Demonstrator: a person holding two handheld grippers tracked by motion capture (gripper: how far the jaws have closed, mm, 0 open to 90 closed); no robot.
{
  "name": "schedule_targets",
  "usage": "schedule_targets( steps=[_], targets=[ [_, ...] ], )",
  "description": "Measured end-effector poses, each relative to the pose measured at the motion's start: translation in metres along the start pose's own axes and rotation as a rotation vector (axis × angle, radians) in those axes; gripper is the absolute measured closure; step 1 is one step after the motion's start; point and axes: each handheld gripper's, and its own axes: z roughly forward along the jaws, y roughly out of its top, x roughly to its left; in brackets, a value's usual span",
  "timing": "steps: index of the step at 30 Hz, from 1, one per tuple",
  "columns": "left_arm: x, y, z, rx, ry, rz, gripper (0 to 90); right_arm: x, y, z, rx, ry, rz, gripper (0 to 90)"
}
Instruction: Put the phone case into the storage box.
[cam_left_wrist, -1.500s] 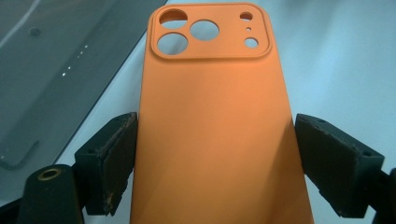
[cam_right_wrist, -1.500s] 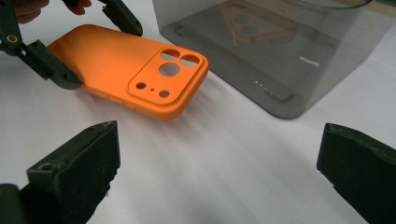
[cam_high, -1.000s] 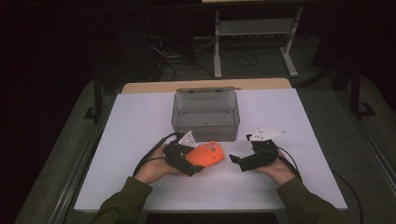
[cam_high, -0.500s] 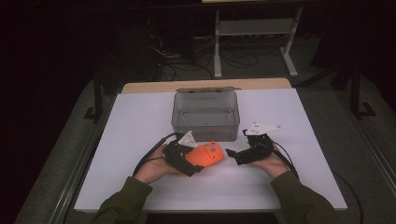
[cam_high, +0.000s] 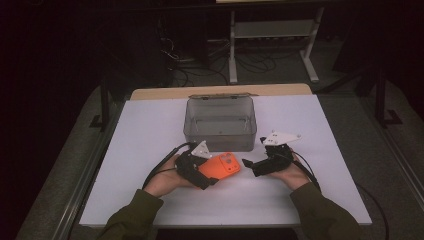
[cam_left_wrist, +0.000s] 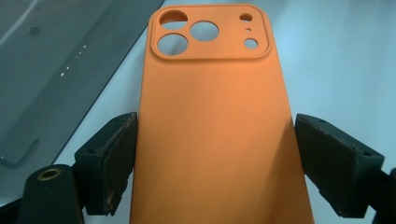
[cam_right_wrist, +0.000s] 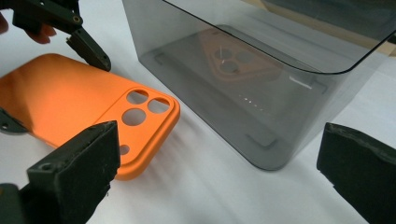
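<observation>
An orange phone case (cam_high: 223, 166) lies low over the white table (cam_high: 150, 135), its camera cut-outs pointing right. My left gripper (cam_high: 212, 171) is shut on it, one black pad on each long edge. In the left gripper view the case (cam_left_wrist: 210, 84) runs up between the jaws of my left gripper (cam_left_wrist: 215, 140). My right gripper (cam_high: 250, 167) is open just right of the case, jaws pointing at its camera end. In the right gripper view, the right gripper (cam_right_wrist: 219, 154) has bare table between its wide jaws, and the case (cam_right_wrist: 70, 102) lies by its left jaw.
A smoky clear plastic box (cam_high: 220, 131) stands open-topped just behind both grippers, seen close in the right gripper view (cam_right_wrist: 261, 93) with the case reflected in its wall. Its wall shows at upper left in the left gripper view (cam_left_wrist: 56, 60). Cables trail from both grippers.
My right gripper has shifted slightly left and away from the table's front edge, nearer the case's camera end. The left gripper and the case have stayed put.
</observation>
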Motion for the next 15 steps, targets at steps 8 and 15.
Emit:
schedule_targets(
  steps=[8,15],
  targets=[
    [0.0001,-0.0003,0.0003,0.0,0.001,0.0,16.0,0.0018,-0.001,0.0001,-0.002,-0.019,-0.037,0.0],
    [0.0002,-0.0005,0.0005,0.002,0.0,0.001,15.9,0.0006,-0.002,-0.0019,-0.001,-0.039,-0.063,0.0]
  ],
)
